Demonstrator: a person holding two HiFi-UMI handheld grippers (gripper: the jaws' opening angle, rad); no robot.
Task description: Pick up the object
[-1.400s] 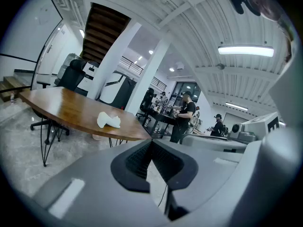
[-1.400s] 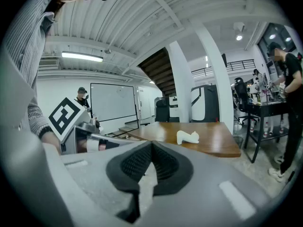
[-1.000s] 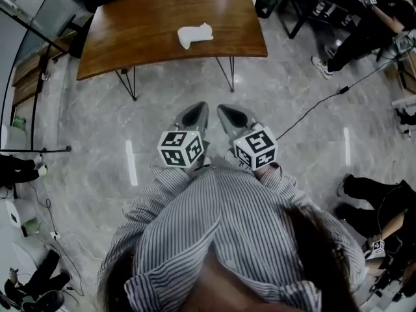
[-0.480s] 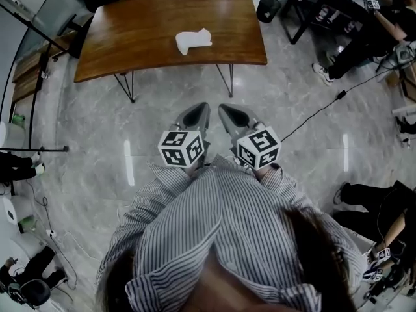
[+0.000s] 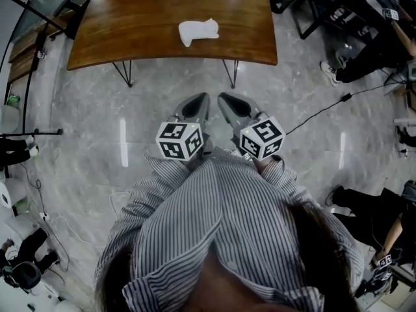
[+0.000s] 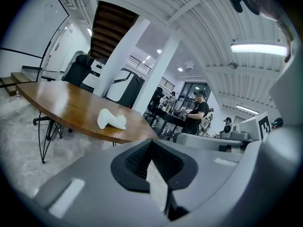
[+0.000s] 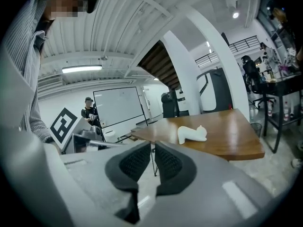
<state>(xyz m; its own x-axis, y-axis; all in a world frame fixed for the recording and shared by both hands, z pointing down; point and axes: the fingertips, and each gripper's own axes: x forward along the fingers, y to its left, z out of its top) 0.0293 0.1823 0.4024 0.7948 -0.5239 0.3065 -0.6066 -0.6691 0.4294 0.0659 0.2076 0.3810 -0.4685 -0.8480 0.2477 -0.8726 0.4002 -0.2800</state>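
Note:
The object, a small white lumpy piece (image 5: pixel 198 31), lies on a brown wooden table (image 5: pixel 143 18) at the top of the head view. It also shows in the left gripper view as the white piece (image 6: pixel 111 119) and in the right gripper view as the white piece (image 7: pixel 191 134). My left gripper (image 5: pixel 196 104) and right gripper (image 5: pixel 226 103) are side by side over the floor, short of the table's near edge. Both point toward the table. The left gripper (image 6: pixel 150 141) is shut and holds nothing. The right gripper (image 7: pixel 153 144) is shut and holds nothing too.
The table stands on thin metal hairpin legs (image 5: pixel 127 73) on a grey marble floor. A black cable (image 5: pixel 318 106) runs across the floor at the right. People sit by dark desks at the far right (image 5: pixel 364 51). A person (image 6: pixel 196 115) stands beyond the table.
Both grippers have moved forward toward the table, side by side and still shut. The table and the white piece now sit higher in the head view.

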